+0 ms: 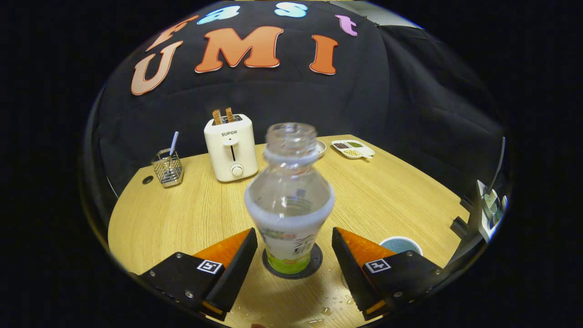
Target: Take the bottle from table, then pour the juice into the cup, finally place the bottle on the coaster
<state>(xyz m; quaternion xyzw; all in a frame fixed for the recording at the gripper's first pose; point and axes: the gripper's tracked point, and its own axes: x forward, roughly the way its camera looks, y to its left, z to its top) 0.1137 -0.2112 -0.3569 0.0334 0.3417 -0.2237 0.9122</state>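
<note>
One bottle (289, 200), one coaster (314, 264), one cup (401, 244), one toaster (230, 148) with two slices of toast (222, 115) standing up in its slots, one wire utensil holder (168, 169) with a single blue-checked handle (173, 143) sticking out, one three-part dish (353, 149) of grains, and the edge of one small plate (321, 147) behind the bottle's neck.

The surface is a light wooden table (182, 218) with a rounded front edge and a dark cable hole (147, 180) at centre left of the frame; water droplets (337, 303) lie on the wood at lower centre. Black cloth forms the wall behind.

The bottle stands upright at the centre of the frame, on the dark round coaster. It is clear plastic, uncapped, with a ribbed neck, a bulging shoulder and a white label with green at the base; it looks nearly empty.

The gripper (294, 269) has its jaws apart, one black-and-orange finger (230, 269) on each side of the bottle's base, with a gap on both sides. The blue-lined cup sits at lower right, just beyond the right finger.
</note>
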